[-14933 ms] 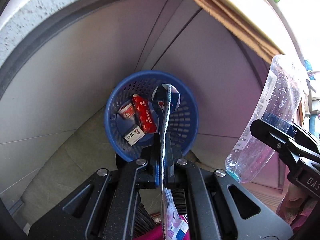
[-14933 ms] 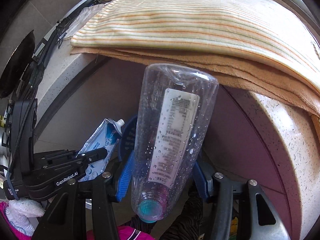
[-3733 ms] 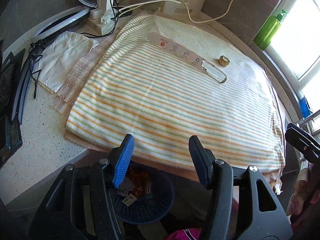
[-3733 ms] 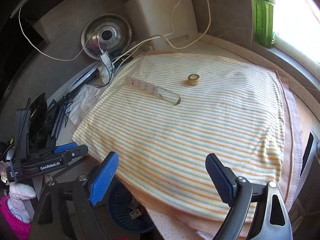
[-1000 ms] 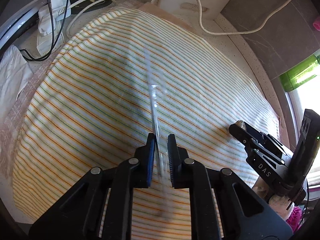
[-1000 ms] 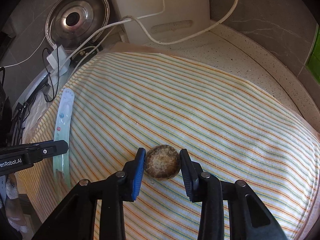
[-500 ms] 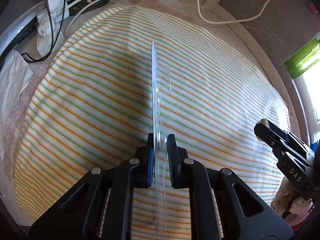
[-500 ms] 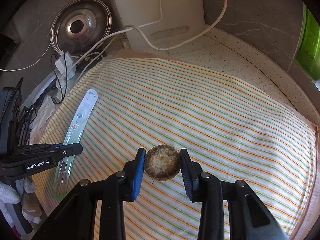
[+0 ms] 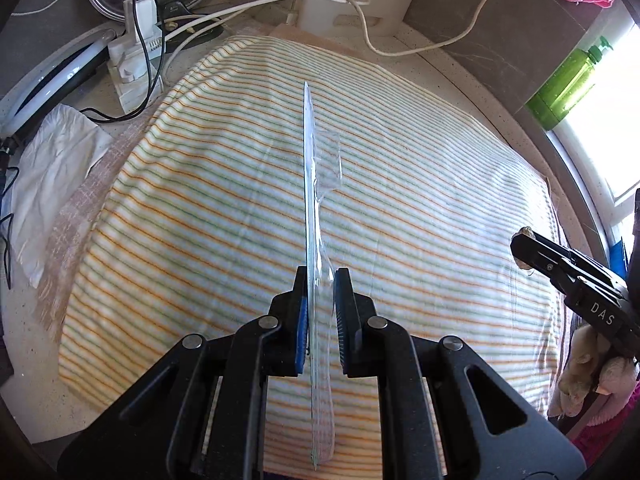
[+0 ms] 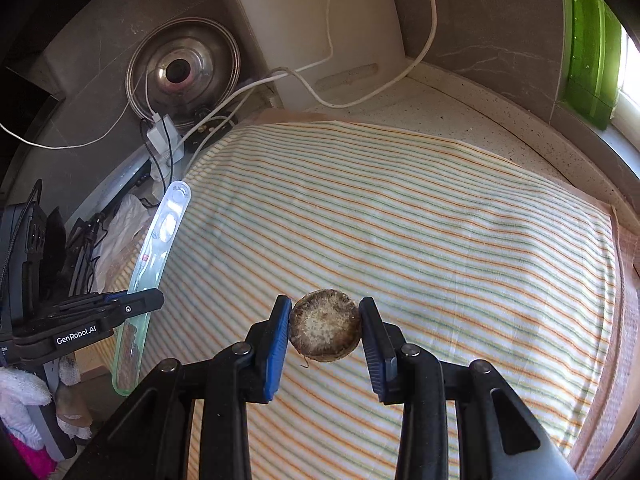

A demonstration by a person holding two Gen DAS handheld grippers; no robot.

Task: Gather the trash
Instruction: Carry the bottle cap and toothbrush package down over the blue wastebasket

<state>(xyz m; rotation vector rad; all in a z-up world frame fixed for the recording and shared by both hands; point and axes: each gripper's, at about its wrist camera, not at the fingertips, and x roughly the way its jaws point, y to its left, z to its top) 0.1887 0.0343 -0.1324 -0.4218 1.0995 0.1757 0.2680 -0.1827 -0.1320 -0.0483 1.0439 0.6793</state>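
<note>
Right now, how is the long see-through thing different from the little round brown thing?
The clear plastic package is long, thin and see-through; the round brown piece is short, chunky and solid. The left hand-held gripper pinches the package edge-on, the right hand-held gripper holds the brown piece by its sides. Both are lifted above the striped cloth.

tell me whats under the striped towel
A peach-brown cloth shows past the striped towel's far and right edges, lying on the speckled counter. Whatever sits beneath the towel's middle is covered, so I cannot tell.

Speckled counter (image 9: 24, 392), grey wall (image 10: 492, 12), bright window (image 9: 600, 128)
</note>
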